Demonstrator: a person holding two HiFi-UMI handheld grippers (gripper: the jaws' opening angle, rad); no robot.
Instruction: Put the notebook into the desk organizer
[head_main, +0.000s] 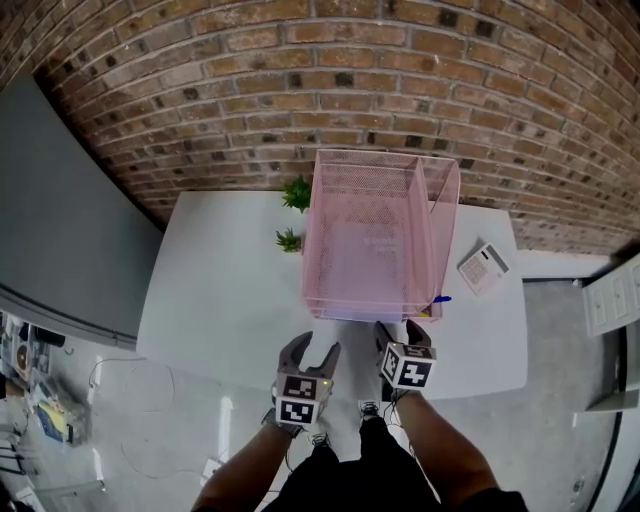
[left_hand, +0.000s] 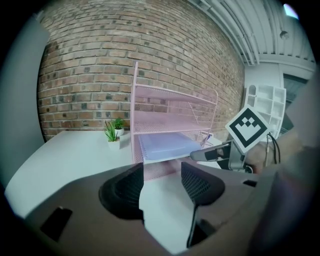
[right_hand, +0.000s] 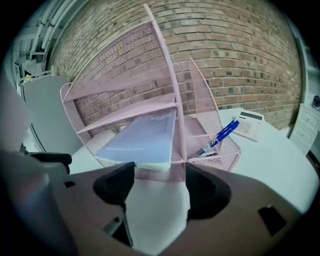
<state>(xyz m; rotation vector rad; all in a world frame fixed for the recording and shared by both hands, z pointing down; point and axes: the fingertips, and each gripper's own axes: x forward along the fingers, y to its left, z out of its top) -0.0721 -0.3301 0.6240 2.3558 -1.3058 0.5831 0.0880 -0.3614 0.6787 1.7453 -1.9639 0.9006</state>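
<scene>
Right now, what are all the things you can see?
organizer: one, pink mesh, on the table against the wall
notebook: one, pale blue, on the organizer's lowest shelf
pen: one seen clearly, blue, in the organizer's right side pocket
plants: two, green in white pots, left of the organizer
calculator: one, white, right of the organizer
table: one, white
brick wall: one, red-brown, behind the table
left gripper: one, dark, open, empty
right gripper: one, dark, open, empty
</scene>
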